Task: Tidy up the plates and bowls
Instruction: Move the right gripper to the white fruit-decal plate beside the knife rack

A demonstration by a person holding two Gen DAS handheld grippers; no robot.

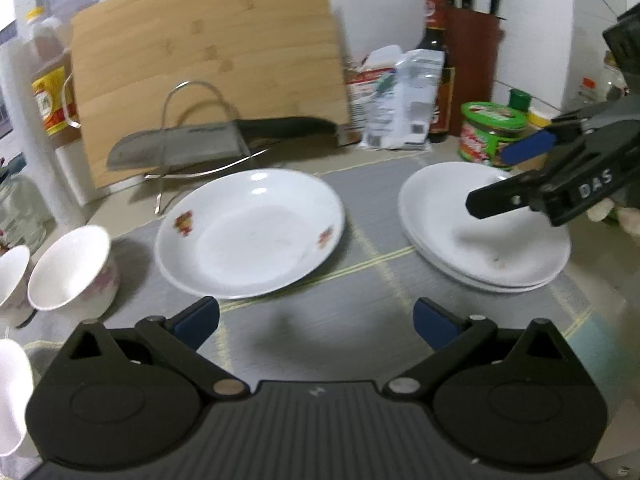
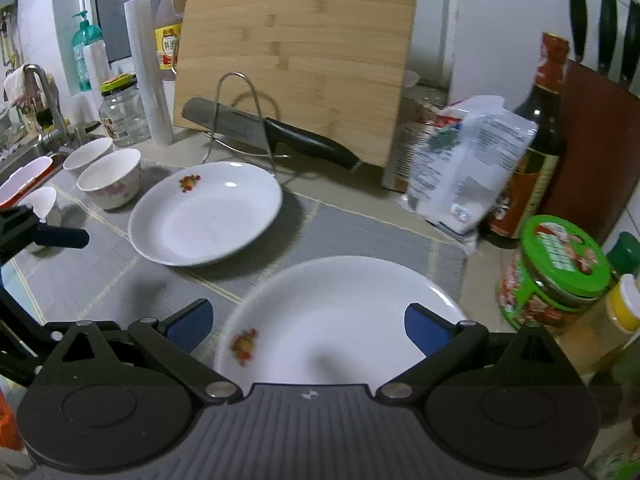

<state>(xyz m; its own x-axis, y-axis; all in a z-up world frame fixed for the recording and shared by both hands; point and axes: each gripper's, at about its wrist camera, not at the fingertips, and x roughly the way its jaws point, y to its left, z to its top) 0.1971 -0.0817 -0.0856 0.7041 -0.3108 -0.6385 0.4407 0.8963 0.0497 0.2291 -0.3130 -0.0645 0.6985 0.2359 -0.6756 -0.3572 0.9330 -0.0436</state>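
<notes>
A white plate with red flower prints (image 1: 250, 236) (image 2: 206, 212) lies alone on the grey mat. A stack of white plates (image 1: 484, 228) (image 2: 340, 320) lies to its right. White bowls with pink flowers (image 1: 74, 268) (image 2: 110, 178) stand at the left. My left gripper (image 1: 316, 322) is open and empty above the mat, in front of the single plate. My right gripper (image 2: 308, 326) is open and empty, hovering over the stack; it also shows in the left wrist view (image 1: 504, 176).
A bamboo cutting board (image 1: 208, 68) leans on the back wall behind a wire rack (image 1: 200, 128) holding a cleaver (image 2: 272, 136). Bottles, a bag (image 2: 468, 168) and a green-lidded jar (image 2: 560, 268) crowd the right. A sink (image 2: 24, 152) lies far left.
</notes>
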